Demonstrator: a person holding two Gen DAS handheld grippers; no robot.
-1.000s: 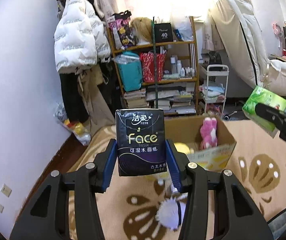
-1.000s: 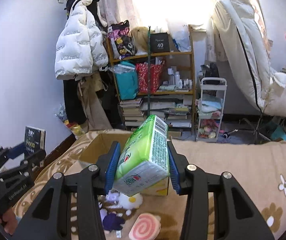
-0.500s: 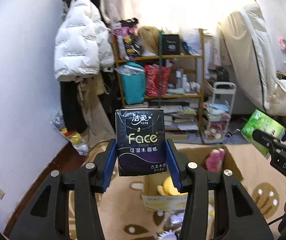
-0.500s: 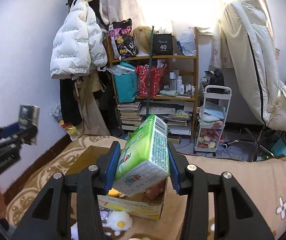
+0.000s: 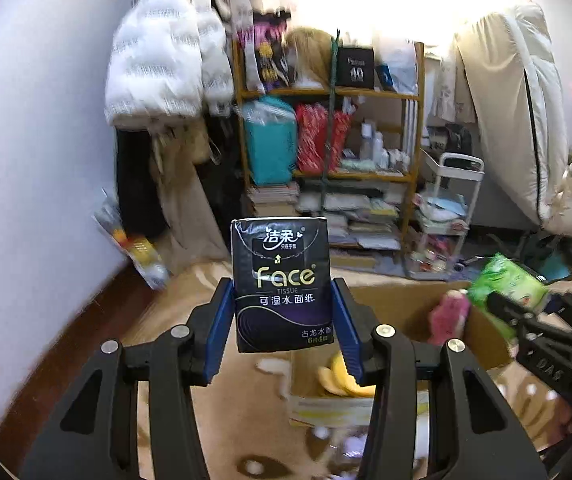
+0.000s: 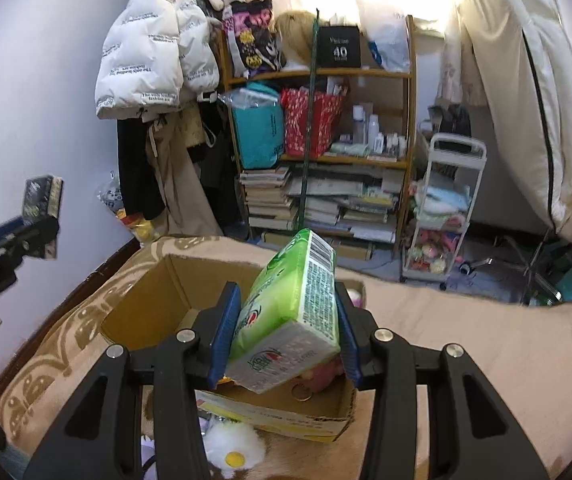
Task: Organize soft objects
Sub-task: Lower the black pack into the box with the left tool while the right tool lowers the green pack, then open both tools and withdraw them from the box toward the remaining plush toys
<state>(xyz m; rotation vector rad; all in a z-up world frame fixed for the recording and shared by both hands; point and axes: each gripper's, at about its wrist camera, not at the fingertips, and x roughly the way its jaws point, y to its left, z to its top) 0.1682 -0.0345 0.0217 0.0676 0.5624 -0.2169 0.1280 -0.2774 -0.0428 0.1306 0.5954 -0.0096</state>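
**Black and green tissue packs held over the carton**

Black plastic left gripper [image 5: 281, 330], tipped downward, blue-padded fingers [image 5: 219, 332] clamped on both sides of a black rectangular "Face" tissue pack [image 5: 281, 284]. Pack stands upright, label facing the camera, lower half between the pads, top half clear above them. It hangs over the beige patterned bed cover [image 5: 173, 312], just left of the open brown cardboard box [image 5: 402, 308].

Right gripper [image 6: 283, 328] also pitched down. Its blue fingers [image 6: 225, 332] grip a green-and-white soft tissue pack [image 6: 290, 312], tilted, upper end leaning away to the right, lower corner hanging below the pads. Pack sits directly above the box [image 6: 145, 304] opening.

Inside the box: a pink plush toy [image 5: 448, 316] and a yellow soft item [image 5: 342, 376]. In front of the box on the bed lies a white fluffy fried-egg toy [image 6: 231, 450].

Behind: wooden shelf unit [image 6: 326, 152] crammed with bags and books, white puffer jacket [image 6: 149, 48] hanging on the wall, white trolley cart [image 6: 442, 208]. Left-wrist view is motion-blurred at the edges.
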